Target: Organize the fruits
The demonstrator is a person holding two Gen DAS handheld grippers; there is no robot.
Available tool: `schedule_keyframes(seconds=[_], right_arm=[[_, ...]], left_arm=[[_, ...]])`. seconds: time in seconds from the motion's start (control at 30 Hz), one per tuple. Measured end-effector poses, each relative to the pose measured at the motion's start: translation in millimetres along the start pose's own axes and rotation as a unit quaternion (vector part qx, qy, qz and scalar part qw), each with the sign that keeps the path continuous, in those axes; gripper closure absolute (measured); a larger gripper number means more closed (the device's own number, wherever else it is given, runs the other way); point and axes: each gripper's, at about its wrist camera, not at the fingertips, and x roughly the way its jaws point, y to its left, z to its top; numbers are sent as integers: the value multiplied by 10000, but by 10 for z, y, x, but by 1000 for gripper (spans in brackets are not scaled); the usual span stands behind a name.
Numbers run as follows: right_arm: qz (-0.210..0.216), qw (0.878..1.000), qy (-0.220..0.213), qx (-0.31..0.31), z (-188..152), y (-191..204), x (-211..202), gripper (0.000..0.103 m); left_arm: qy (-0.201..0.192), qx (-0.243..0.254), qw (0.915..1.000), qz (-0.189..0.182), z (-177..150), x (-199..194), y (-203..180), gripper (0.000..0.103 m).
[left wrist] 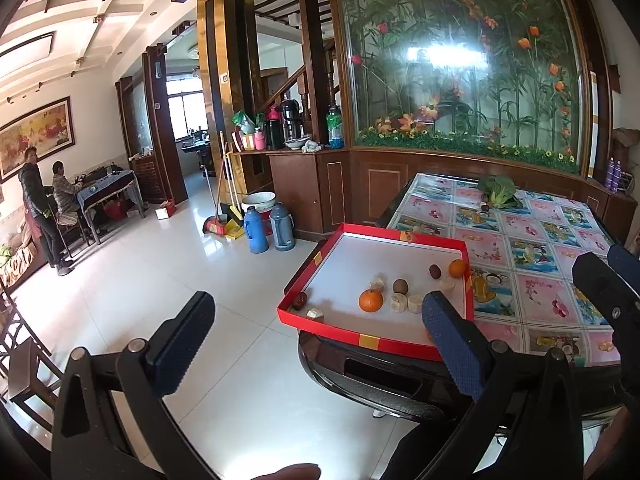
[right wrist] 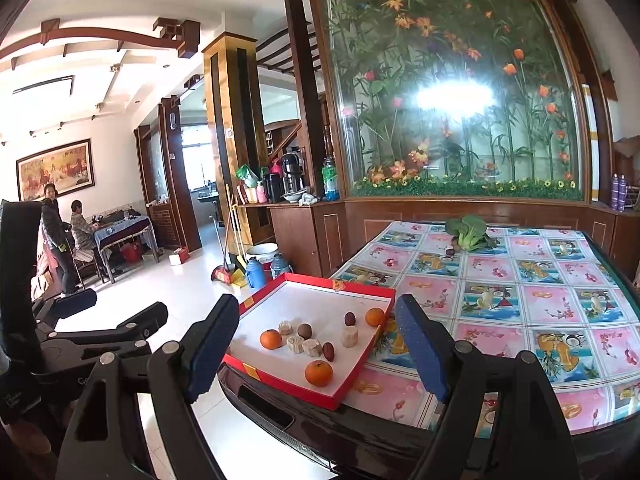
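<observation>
1. While both wrist views look over the table [right wrist: 520, 304], the red tray [right wrist: 360, 380] sits at its near left corner, lower centre of the frame.
2. Three oranges [right wrist: 319, 373], small dark fruits [right wrist: 350, 318] and pale cut pieces [right wrist: 349, 336] lie loose inside it.
3. Left gripper [left wrist: 316, 340]: jaws wide apart, nothing between them, short of the tray.
4. Right gripper [right wrist: 316, 360]: jaws also apart and empty.
5. A leafy green vegetable [right wrist: 468, 234] lies at the table's far end.

Cardboard tray [right wrist: 362, 368] on glossy table [right wrist: 520, 320]
Matt red tray with white paper floor; shiny floral plastic tablecloth; polished white floor tiles [left wrist: 192, 264]; dimpled blue gripper pads [right wrist: 420, 344].
</observation>
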Motion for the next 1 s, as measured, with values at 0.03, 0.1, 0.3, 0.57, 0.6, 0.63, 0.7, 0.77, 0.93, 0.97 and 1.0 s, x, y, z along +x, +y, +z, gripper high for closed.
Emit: schedule_keyframes(seconds=[0.03,0.1,0.3,0.57,0.6,0.63,0.7,0.77,0.93,0.97,1.0], right_arm=[[-9,10000,24,-33,1,9,18,23],[-9,10000,38,-70,12,17,44,23],[98,9998,-63,-139,70,77,39,23],[216,9992,-169,-281,138,59,72,22],[226,9992,-156,-281,140,49,86,22],[222,9992,-131,-299,141,36,113,22],[198,9992,-111,-315,134,23,149,22],[176,9993,-58,-326,128,2,203,22],[114,9995,19,-302,143,-63,320,22],[103,9995,31,-301,155,-71,352,22],[101,9995,44,-300,168,-78,386,22]], left_arm=[[3,-34,10000,24,0,16,20,0],[-19,-73,10000,15,2,42,56,0],[9,-78,9999,97,2,160,114,0],[63,-123,9998,111,42,244,108,0],[73,-100,9999,111,46,253,100,0],[100,-67,9999,107,53,270,84,0],[117,-26,9999,83,66,304,35,0],[119,14,9999,53,81,331,-18,0],[243,67,9997,-68,127,461,-148,0],[268,75,9996,-95,144,492,-166,0],[287,64,9995,-100,158,520,-172,0]])
